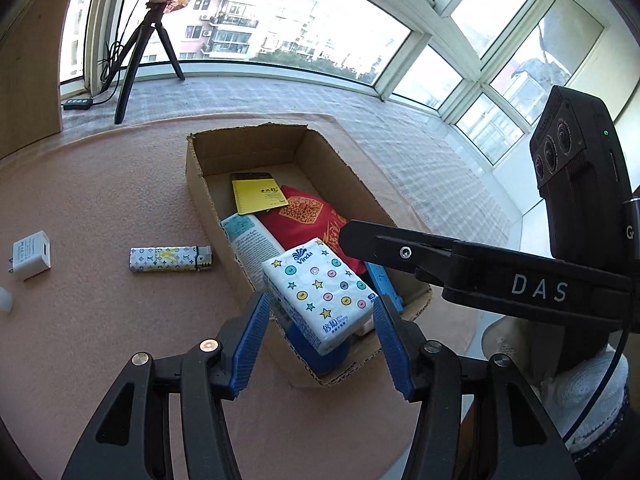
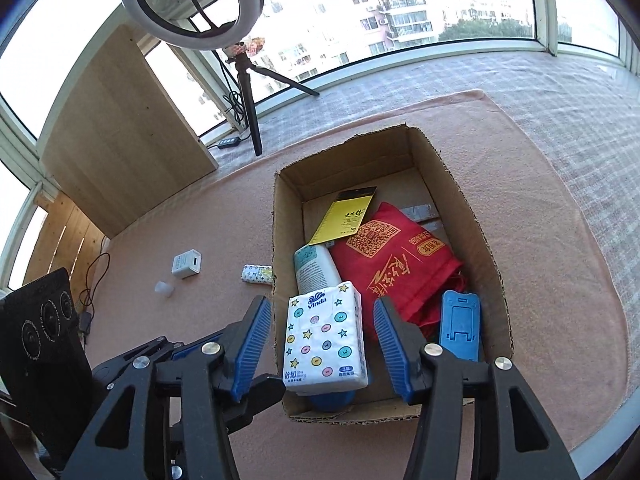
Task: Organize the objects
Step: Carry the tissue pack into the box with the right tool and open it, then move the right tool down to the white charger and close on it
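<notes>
Most things already lie in the box point(image 2: 484, 236): tissue pack point(image 2: 326, 338), red bag point(image 2: 394, 264), yellow pad point(image 2: 346, 216). On the tabletop point(image 1: 100, 320) the lighter point(image 1: 170, 259) and charger point(image 1: 31, 254) remain. Both grippers' fingers point(image 1: 250, 340) point(image 2: 394, 344) are spread, empty, over the pack.
</notes>
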Demonstrator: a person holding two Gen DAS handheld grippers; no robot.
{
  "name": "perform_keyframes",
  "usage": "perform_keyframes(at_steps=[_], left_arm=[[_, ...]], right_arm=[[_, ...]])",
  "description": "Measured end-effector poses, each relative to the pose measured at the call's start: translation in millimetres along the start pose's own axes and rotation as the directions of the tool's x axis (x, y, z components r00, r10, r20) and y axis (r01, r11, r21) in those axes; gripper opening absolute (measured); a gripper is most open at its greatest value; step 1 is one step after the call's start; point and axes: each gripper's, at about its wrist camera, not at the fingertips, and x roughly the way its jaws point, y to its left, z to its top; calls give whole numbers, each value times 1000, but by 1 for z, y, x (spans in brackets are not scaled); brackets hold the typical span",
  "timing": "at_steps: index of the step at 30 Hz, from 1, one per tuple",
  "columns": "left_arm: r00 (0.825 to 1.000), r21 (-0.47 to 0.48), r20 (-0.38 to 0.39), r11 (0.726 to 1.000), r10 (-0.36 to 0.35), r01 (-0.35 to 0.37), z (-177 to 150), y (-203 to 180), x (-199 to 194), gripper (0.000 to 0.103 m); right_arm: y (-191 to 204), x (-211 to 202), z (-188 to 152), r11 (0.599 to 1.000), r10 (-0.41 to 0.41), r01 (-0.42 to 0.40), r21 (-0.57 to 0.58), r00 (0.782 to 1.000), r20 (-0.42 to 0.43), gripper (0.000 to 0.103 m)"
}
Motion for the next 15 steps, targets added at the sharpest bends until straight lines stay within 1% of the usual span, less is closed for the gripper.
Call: perform_keyframes(at_steps=[3,5,11,15], left_arm=[[1000,-14,4,999,31,-31,-6,10,-11,58],[998,-32,22,998,52,-52,-10,19,-21,58],[990,-134,88,986,113,-101,-27,55,-59,59],[979,-189,118,971,168,-144,-43,78,-82,59]], right_arm=[[12,8,2,1000,12,-13,-13,1000,-3,51],[22,14,4,999,10,-10,-39,1000,-10,51],[62,38,9,986,-26,17,-166,998,-52,51],[100,57,10,966,-25,3,-258,996,-84,52]])
